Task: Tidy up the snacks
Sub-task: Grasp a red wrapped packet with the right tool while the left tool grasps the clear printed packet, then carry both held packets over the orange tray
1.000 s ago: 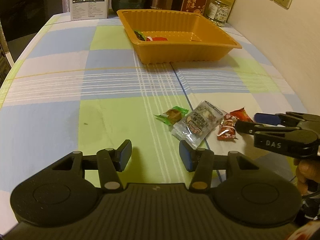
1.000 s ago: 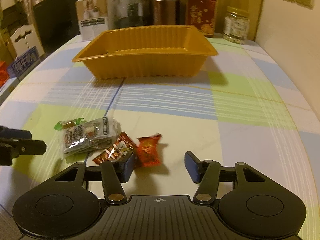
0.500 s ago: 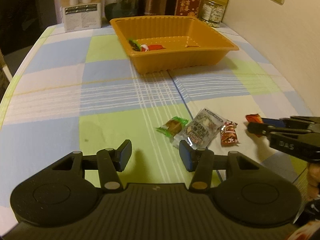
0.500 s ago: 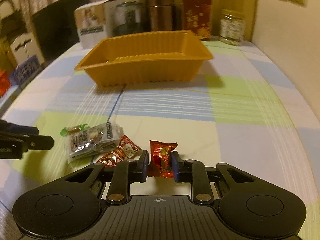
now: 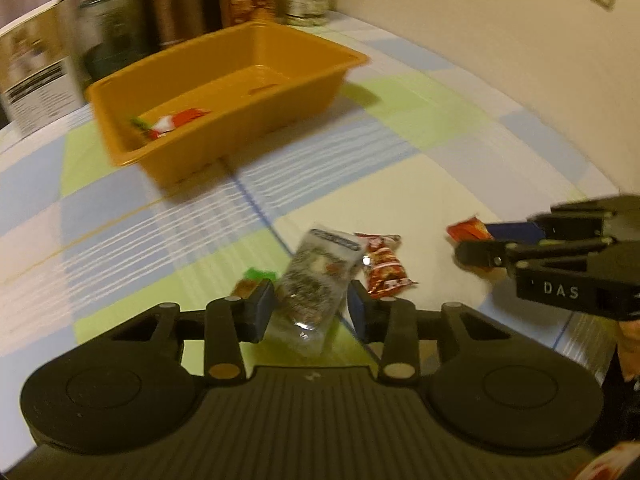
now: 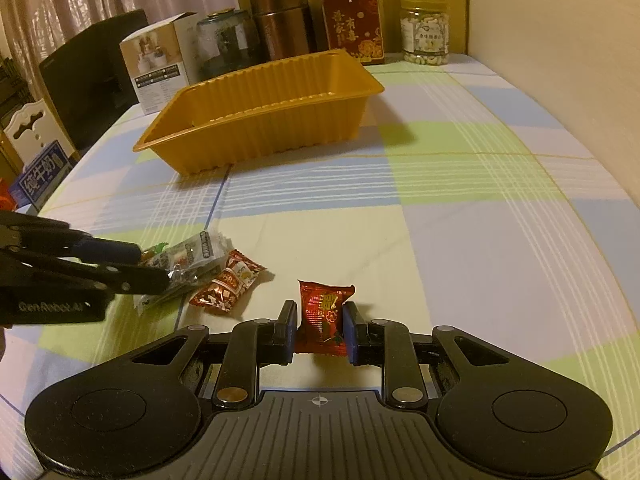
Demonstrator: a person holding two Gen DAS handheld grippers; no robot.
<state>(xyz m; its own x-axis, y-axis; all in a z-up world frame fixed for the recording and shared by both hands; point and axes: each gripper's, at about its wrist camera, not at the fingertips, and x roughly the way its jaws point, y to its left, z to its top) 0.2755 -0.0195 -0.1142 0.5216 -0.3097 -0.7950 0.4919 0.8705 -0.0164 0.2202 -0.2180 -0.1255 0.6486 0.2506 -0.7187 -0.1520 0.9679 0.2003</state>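
The right hand-held gripper (image 6: 319, 332) is clamped on a red candy (image 6: 323, 318), held just above the checkered counter (image 6: 460, 240). The left hand-held gripper (image 5: 311, 306) has its fingers spread around a clear snack packet (image 5: 318, 280), not pinching it yet. A red-and-white wrapped candy (image 5: 384, 266) lies just beside that. The orange tray (image 5: 280, 92) sits further back with a few snacks inside.

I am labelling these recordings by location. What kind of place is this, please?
Probably a home dining room: a checked tablecloth, tea tins and a jar along the wall, and a chair at the table's edge.
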